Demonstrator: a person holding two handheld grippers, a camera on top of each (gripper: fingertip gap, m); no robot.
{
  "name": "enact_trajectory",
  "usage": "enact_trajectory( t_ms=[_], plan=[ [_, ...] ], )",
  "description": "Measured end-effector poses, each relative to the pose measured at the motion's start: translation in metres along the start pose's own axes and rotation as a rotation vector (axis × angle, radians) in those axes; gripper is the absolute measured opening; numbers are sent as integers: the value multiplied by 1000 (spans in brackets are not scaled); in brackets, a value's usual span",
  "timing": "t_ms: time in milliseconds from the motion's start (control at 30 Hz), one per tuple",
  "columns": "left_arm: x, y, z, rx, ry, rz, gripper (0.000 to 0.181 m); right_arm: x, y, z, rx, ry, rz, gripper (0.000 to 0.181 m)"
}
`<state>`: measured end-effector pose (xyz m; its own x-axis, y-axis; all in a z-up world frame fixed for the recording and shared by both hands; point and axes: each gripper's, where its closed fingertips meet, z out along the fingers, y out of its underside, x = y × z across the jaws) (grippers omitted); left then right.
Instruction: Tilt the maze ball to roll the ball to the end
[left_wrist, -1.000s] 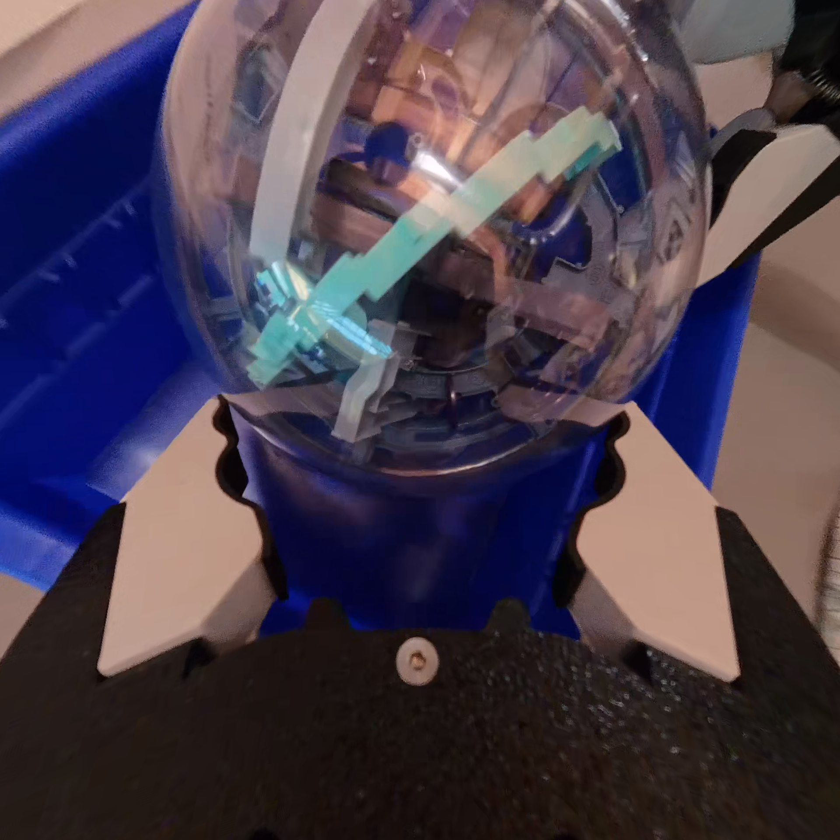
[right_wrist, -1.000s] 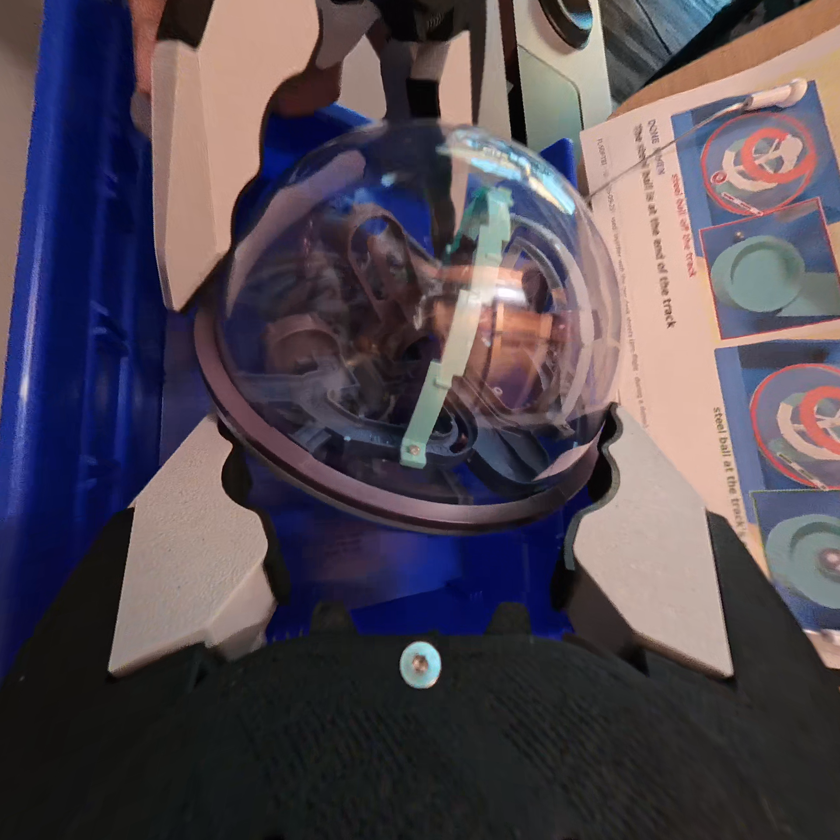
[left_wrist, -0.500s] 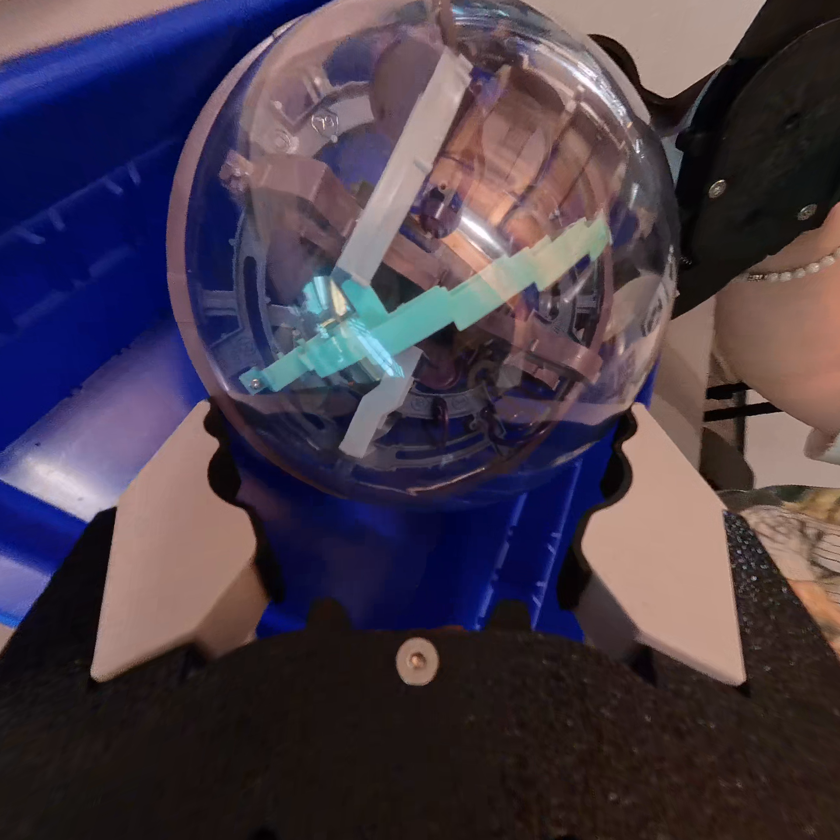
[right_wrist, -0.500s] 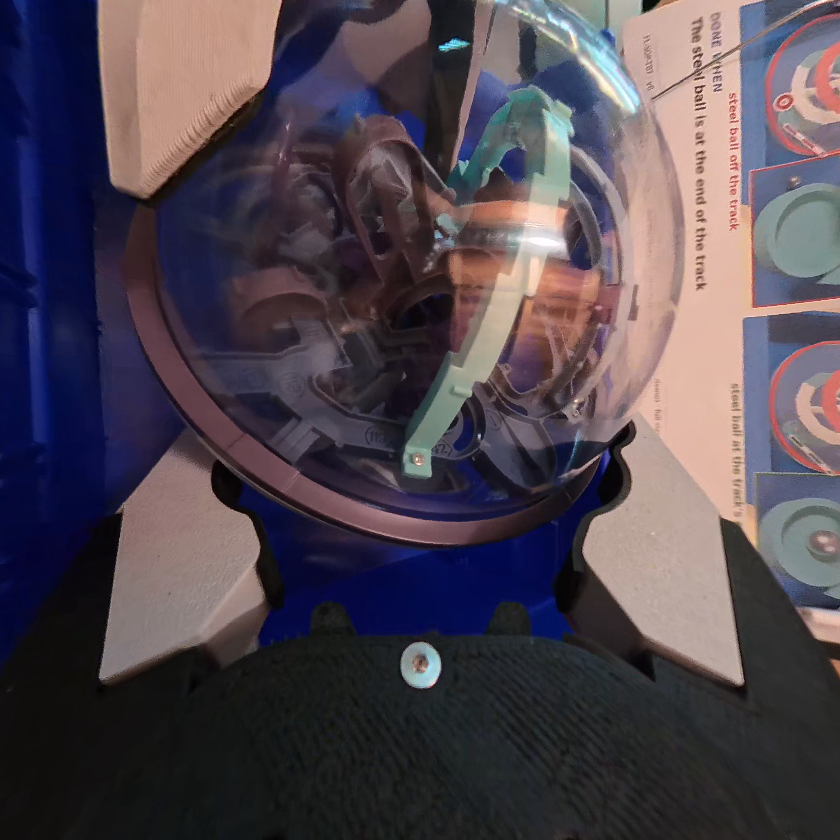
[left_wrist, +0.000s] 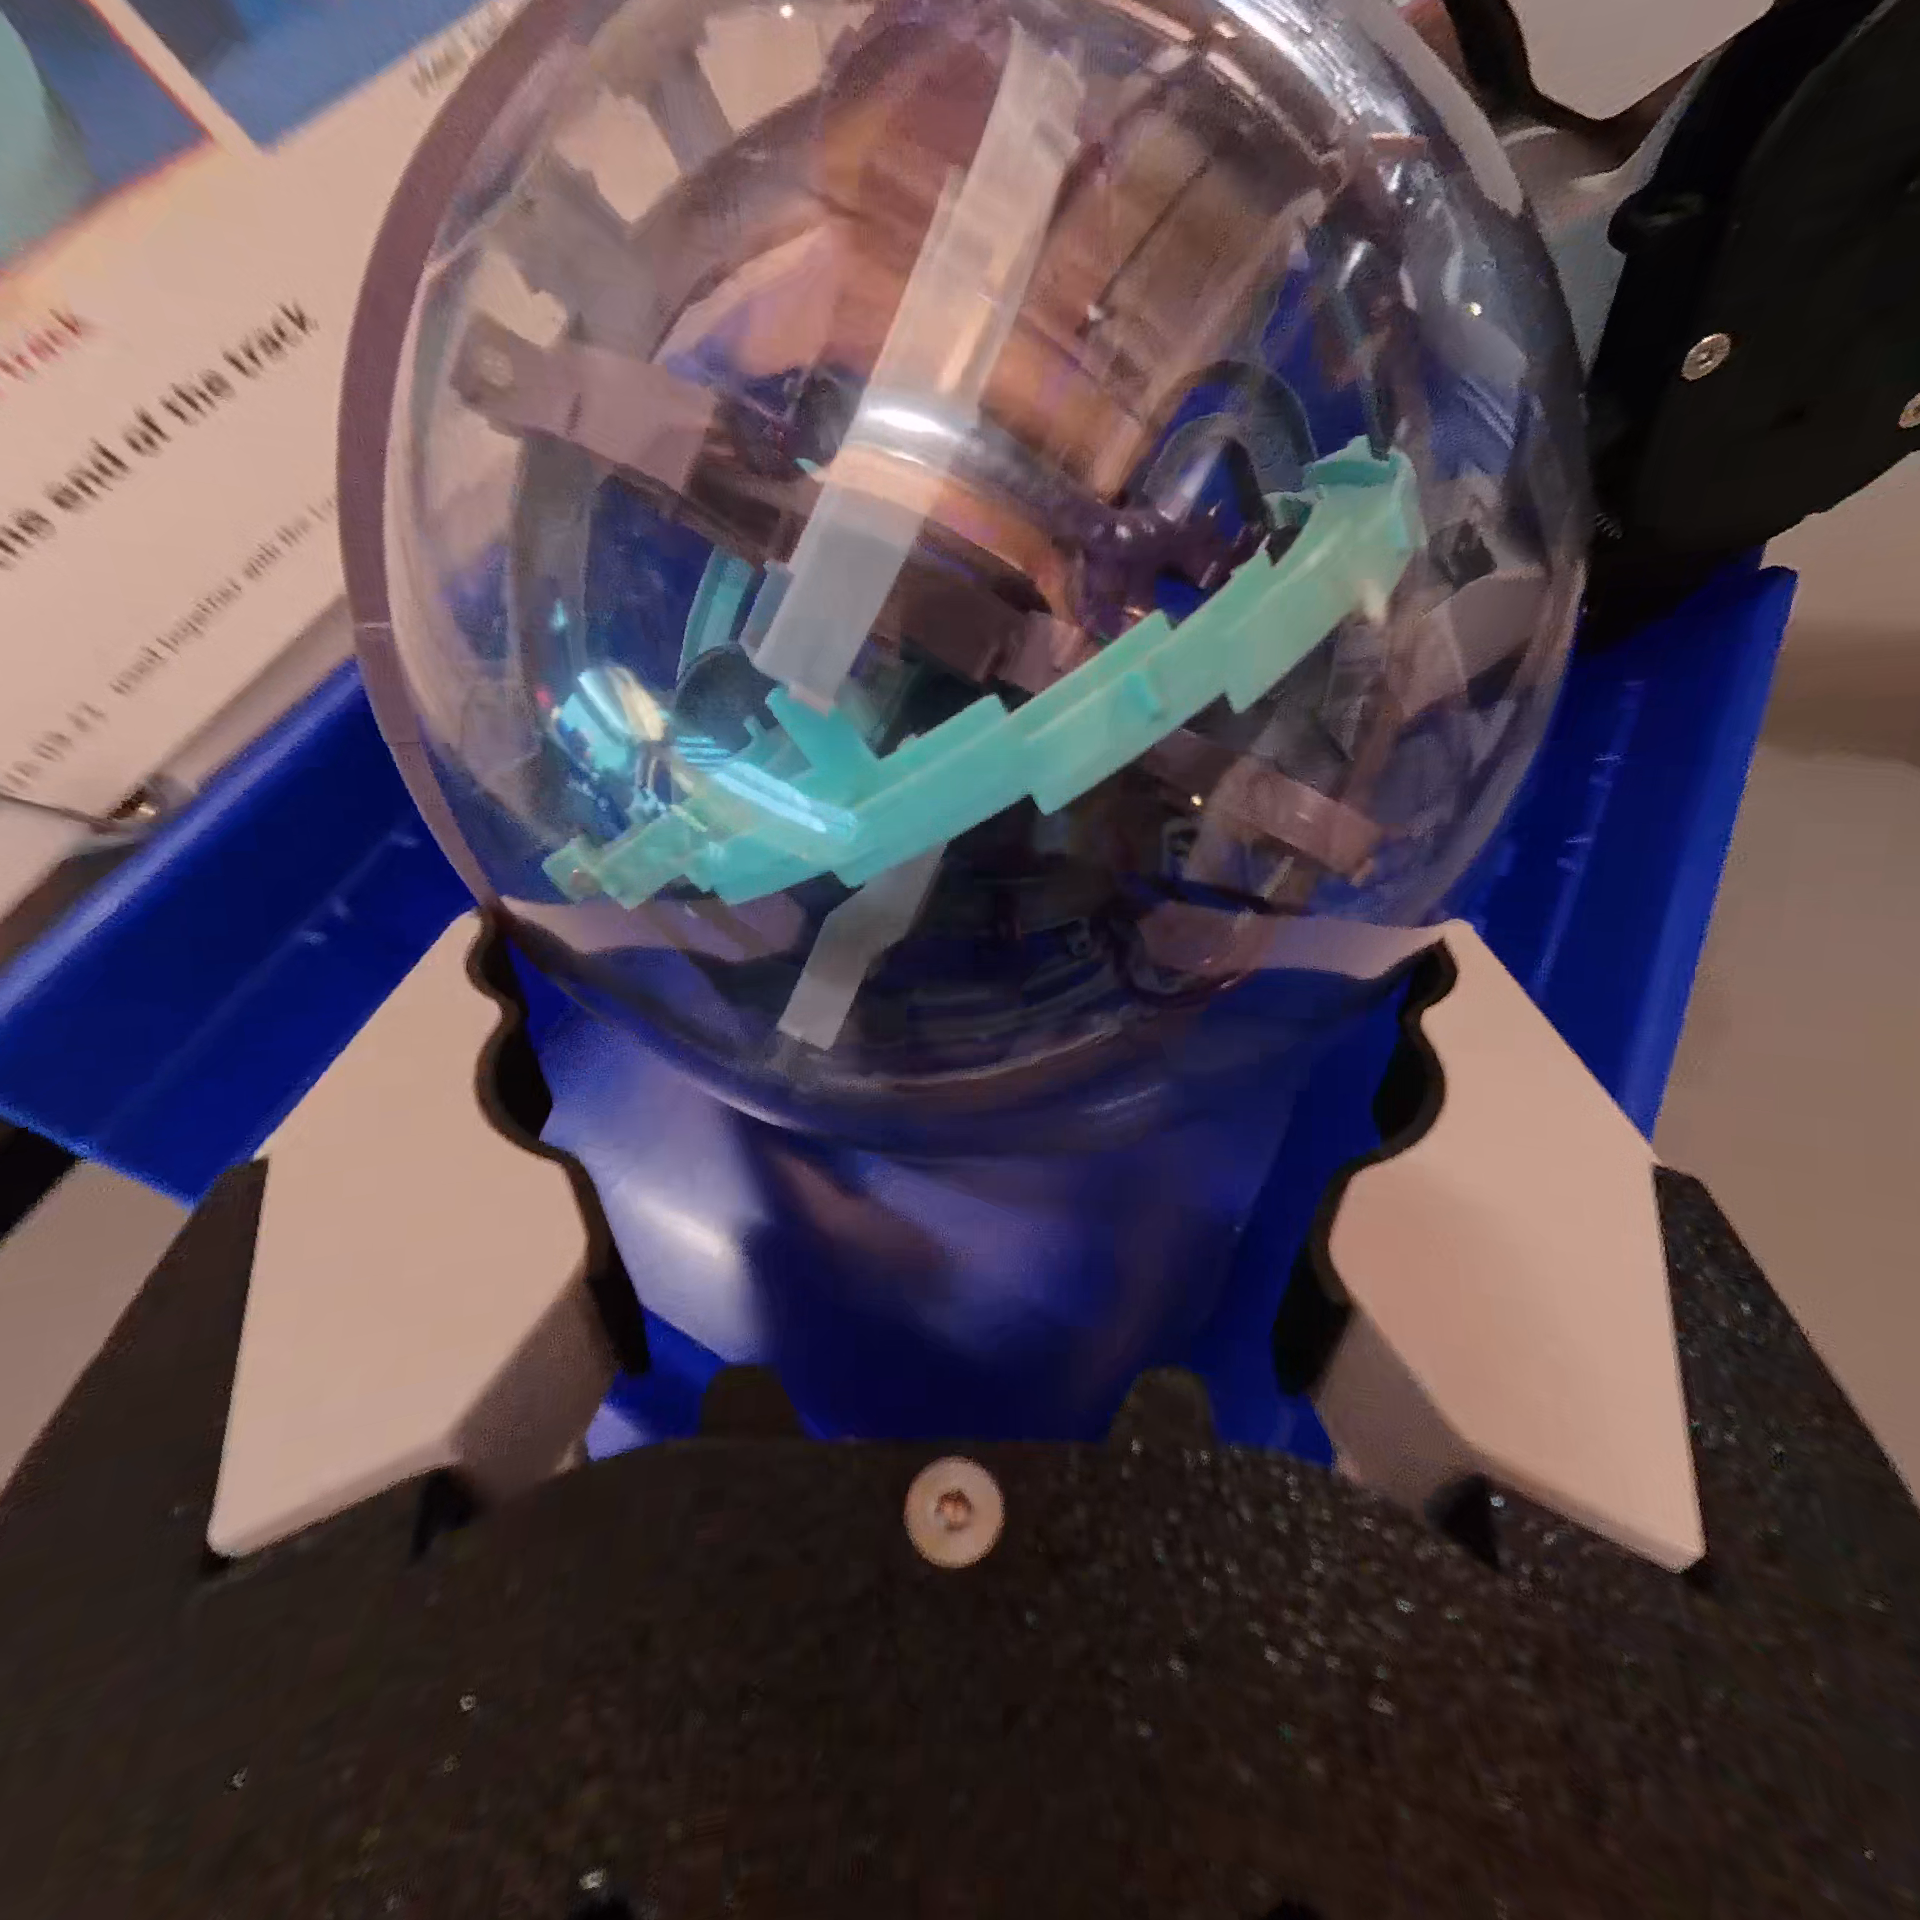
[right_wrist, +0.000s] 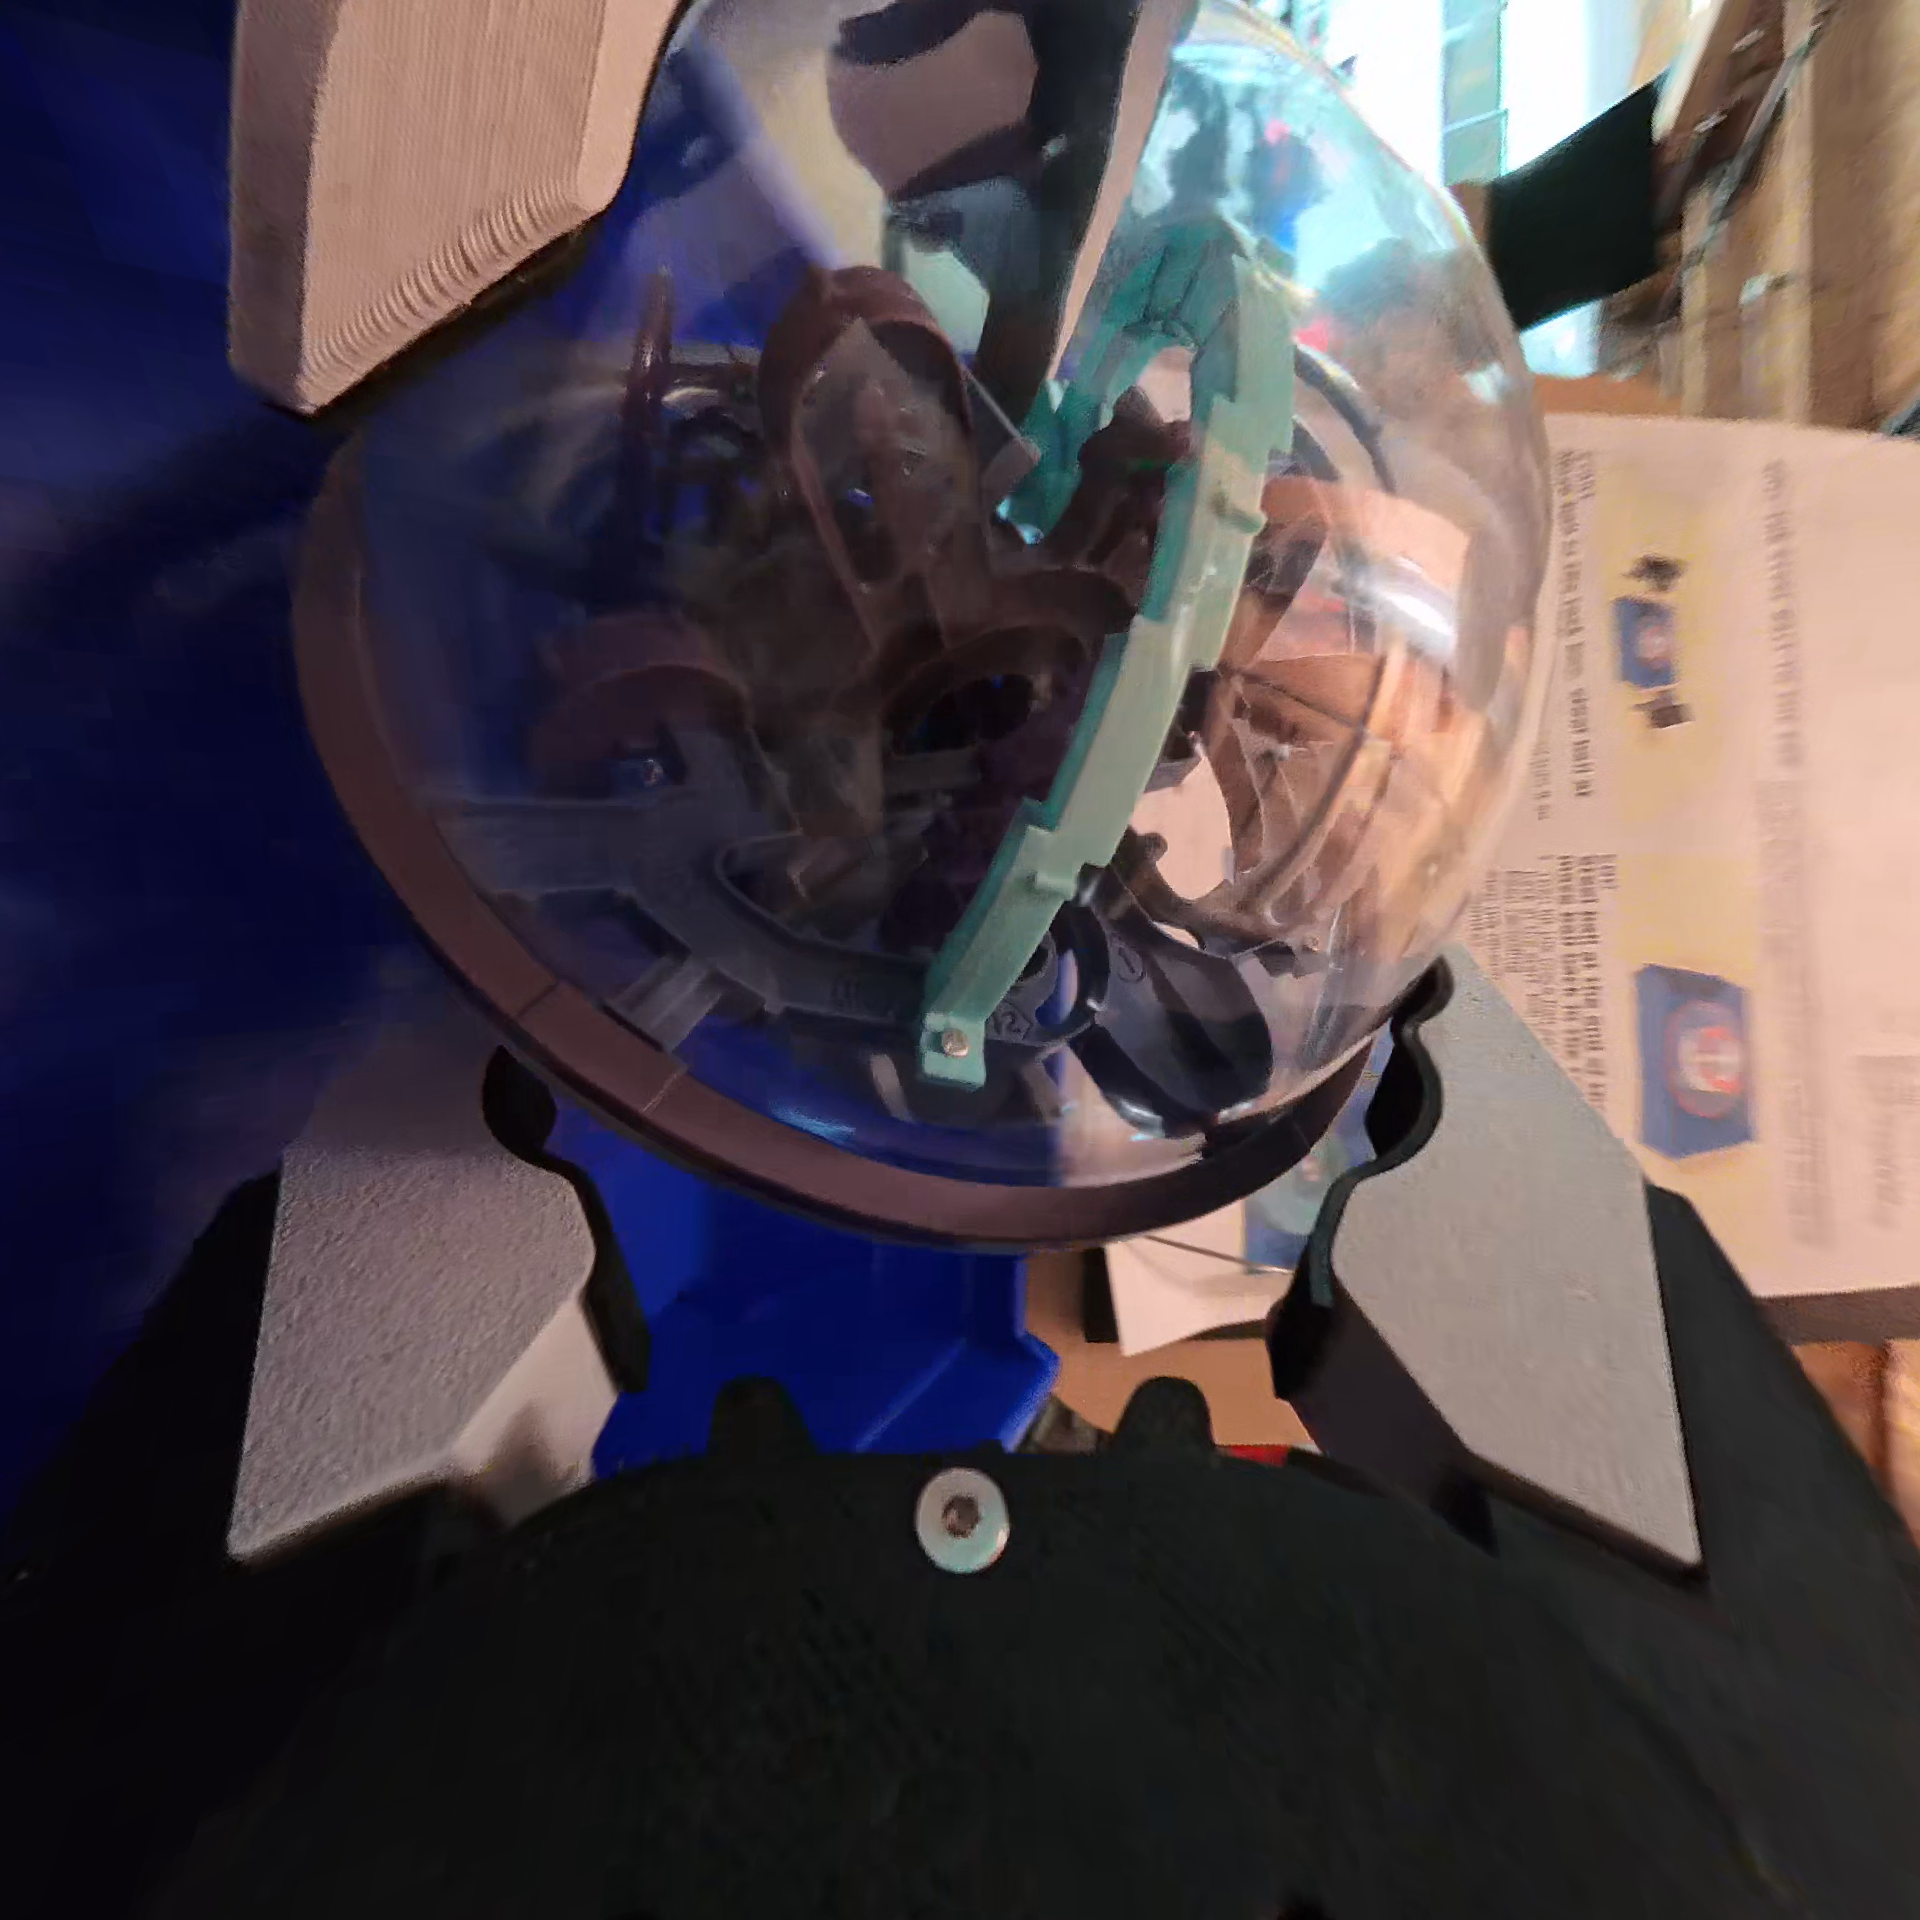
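Between the two hand-held grippers, the clear maze ball (left_wrist: 1039, 499) is held up over a blue bin (left_wrist: 208, 987), tilted, its teal track (left_wrist: 1091, 727) running slantwise. Both the left hand-held gripper (left_wrist: 961, 956) and the right hand-held gripper (right_wrist: 961, 1049) clasp its lower sides. A printed sheet (right_wrist: 1745, 831) lies beside the bin.

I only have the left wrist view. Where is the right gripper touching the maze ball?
Observer: The right gripper has both fingertips against the maze ball, close to its dark seam ring.
Operator: Which way does the teal track run from there?
Observer: The teal track arcs from top to bottom, and its screwed end sits low, nearest the right gripper.
Operator: Is my gripper showing?
Observer: Yes, one finger of the left gripper lies on the ball's far upper side.
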<state>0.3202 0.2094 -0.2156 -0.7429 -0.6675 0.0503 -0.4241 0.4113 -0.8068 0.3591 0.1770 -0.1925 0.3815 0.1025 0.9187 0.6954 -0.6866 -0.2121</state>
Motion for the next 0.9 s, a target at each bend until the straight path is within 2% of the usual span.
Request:
enact_trajectory(
  t_ms=[267,567,733,900],
  plan=[
    [-1,-29,-18,95,-202,181,158,34,-6,-13,13,242,-93,159],
    [14,-88,-52,235,-383,415,158,83,-11,-45,38,519,-28,158],
    [24,-98,-59,295,-418,491,158,91,-15,-58,37,599,-50,159],
    [25,-96,-58,321,-416,483,158,88,-16,-57,34,590,-47,158]
  ],
)
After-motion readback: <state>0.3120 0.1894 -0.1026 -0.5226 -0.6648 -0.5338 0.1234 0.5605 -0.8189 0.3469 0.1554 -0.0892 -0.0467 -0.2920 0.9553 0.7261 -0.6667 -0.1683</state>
